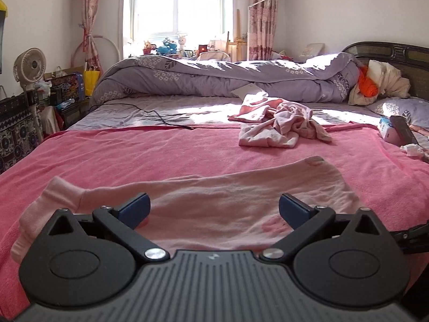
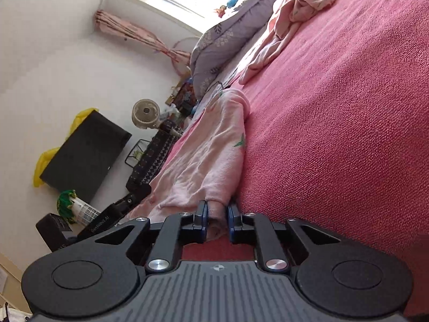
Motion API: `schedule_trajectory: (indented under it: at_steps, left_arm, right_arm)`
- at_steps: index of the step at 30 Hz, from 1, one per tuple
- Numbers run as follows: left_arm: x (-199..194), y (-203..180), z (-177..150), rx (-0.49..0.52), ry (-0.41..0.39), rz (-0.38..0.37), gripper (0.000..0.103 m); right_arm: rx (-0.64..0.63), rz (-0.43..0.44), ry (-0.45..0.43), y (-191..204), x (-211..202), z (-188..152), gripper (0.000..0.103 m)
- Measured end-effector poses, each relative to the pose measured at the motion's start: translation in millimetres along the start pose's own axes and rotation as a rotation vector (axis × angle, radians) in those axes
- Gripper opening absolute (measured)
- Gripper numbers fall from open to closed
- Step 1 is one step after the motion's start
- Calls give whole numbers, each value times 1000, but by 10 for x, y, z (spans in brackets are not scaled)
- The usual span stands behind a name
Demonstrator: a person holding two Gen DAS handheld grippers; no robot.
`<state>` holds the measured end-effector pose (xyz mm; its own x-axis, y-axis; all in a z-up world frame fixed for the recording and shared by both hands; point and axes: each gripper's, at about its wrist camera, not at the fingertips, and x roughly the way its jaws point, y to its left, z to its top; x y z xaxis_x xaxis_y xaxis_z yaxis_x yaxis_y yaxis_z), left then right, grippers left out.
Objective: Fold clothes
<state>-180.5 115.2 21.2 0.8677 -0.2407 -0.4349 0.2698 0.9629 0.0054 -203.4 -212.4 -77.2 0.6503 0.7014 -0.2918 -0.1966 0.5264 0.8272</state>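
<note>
A pale pink garment [image 1: 214, 201] lies spread flat on the pink blanket [image 1: 134, 155] at the near edge of the bed. My left gripper [image 1: 214, 209] hovers just above it with its jaws wide apart and nothing between them. In the right wrist view, rolled on its side, the same pale pink garment [image 2: 209, 155] stretches away from me. My right gripper [image 2: 217, 220] is shut on a bunched edge of it, with cloth pinched between the blue pads [image 2: 203, 217]. A crumpled pile of pink clothes [image 1: 281, 123] lies farther back on the bed.
A rolled purple quilt [image 1: 214, 77] fills the far side of the bed, with a black cable [image 1: 150, 112] in front of it. A box and small items [image 1: 396, 134] sit at the right edge. A fan [image 1: 29, 67] and clutter stand left of the bed.
</note>
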Motion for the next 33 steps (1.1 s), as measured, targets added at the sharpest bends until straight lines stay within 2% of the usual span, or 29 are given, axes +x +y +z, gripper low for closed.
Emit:
schedule_trajectory:
  at_steps: [3, 6, 8, 10, 12, 16, 21, 24, 26, 30, 32, 33]
  left_arm:
    - [218, -299, 220, 96, 32, -119, 103]
    - [514, -691, 318, 208, 104, -171, 103]
    - [762, -969, 305, 312, 162, -171, 103]
    - [1043, -1179, 248, 409, 231, -108, 103]
    - [1266, -1226, 241, 412, 270, -93, 103]
    - [1587, -1125, 381, 253, 383, -125, 103]
    - [1633, -1143, 447, 248, 401, -107, 103]
    - [1511, -1133, 534, 248, 391, -117, 103]
    - [1400, -1115, 584, 279, 369, -108, 103]
    - [1182, -1053, 601, 353, 337, -69, 103]
    - [986, -986, 575, 371, 303, -54, 102]
    - [864, -948, 554, 381, 281, -43, 102]
  right_arm:
    - [-19, 9, -14, -9, 1, -35, 16]
    - [-42, 17, -30, -18, -1, -63, 15]
    - [-61, 23, -40, -19, -3, -82, 15]
    - [-78, 30, -48, -22, -4, -104, 14]
    - [-94, 36, -56, -26, -7, -126, 14]
    - [-122, 53, -55, -54, -74, -190, 13]
    - [-163, 57, -25, -103, -220, -310, 7]
    - [-367, -19, -66, 90, -357, -430, 12]
    - [-635, -125, -126, 382, -414, -547, 17]
    - [-1106, -267, -262, 840, -358, -812, 17]
    - [-1312, -336, -285, 967, -195, -969, 18]
    - [-1376, -357, -286, 995, -116, -1039, 18]
